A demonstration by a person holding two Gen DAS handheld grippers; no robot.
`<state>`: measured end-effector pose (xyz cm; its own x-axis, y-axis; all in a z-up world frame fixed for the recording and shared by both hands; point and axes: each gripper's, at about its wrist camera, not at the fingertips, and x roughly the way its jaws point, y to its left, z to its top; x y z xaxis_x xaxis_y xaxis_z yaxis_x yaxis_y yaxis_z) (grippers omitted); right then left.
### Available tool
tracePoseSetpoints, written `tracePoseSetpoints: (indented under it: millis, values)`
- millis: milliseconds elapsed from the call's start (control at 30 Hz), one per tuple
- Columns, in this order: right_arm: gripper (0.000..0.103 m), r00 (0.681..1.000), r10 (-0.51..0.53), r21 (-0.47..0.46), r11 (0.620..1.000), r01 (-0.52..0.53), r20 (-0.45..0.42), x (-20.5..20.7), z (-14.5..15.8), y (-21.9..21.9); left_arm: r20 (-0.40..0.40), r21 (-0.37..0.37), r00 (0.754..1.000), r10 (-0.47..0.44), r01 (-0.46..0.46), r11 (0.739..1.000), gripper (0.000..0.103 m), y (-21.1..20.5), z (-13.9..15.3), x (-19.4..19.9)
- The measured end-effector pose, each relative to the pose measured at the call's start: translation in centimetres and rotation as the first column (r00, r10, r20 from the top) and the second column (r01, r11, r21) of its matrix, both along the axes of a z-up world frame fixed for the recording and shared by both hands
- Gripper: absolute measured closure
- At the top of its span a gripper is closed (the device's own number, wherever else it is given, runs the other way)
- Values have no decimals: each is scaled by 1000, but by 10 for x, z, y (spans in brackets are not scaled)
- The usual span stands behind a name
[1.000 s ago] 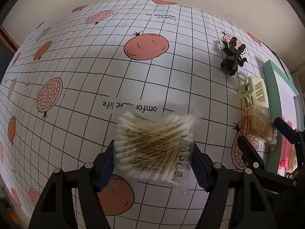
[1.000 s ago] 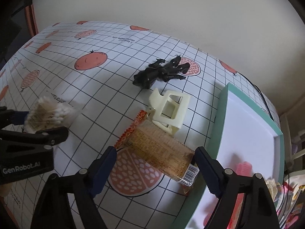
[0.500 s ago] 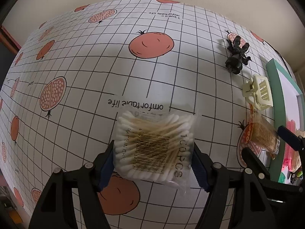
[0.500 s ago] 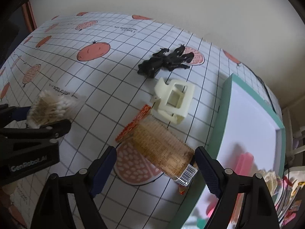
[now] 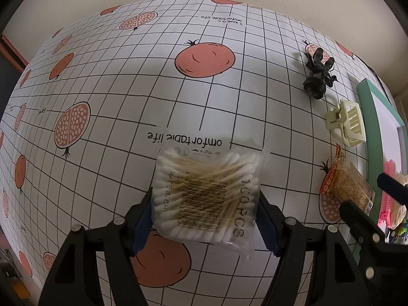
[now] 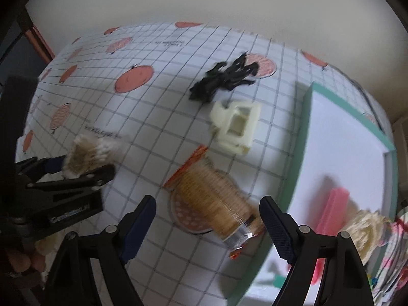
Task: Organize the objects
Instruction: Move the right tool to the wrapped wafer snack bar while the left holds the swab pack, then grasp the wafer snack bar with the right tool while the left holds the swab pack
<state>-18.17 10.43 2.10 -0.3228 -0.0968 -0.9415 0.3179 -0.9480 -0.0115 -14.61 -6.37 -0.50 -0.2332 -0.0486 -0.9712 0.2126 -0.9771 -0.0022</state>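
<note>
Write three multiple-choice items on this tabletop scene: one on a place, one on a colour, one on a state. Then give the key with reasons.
1. Where does the cream hair claw lie?
A. in the tray
B. between the black clip and the snack packet
C. on the cotton swabs

2. What colour is the tray's rim?
A. teal
B. red
C. black

3. What is the left gripper doing?
A. hanging empty
B. gripping the black clip
C. gripping the cotton swab pack

Key: B, the claw sits on the cloth between both; A, the border is teal; C, both pads press the pack's sides.

Clear cotton-swab pkt (image 5: 207, 195) lifted; brown snack pkt (image 6: 216, 204) flat.
</note>
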Motion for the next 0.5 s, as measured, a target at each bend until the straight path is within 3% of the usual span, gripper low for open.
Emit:
tracePoseSetpoints:
  millis: [267,367,500]
  values:
    - [19,1000,21,23,999,-22,14,-1,-15,-2,0,0,1000,2,-2,1000,30,-1,1,0]
    - [25,1000,29,22,999,-29,12,0,-15,-5,0,0,1000,1,-1,1000,30,-4,1,1]
    - [40,999,37,22,999,-37,20,1,-16,-7,0,-1,1000,2,-2,1000,30,-3,1,1]
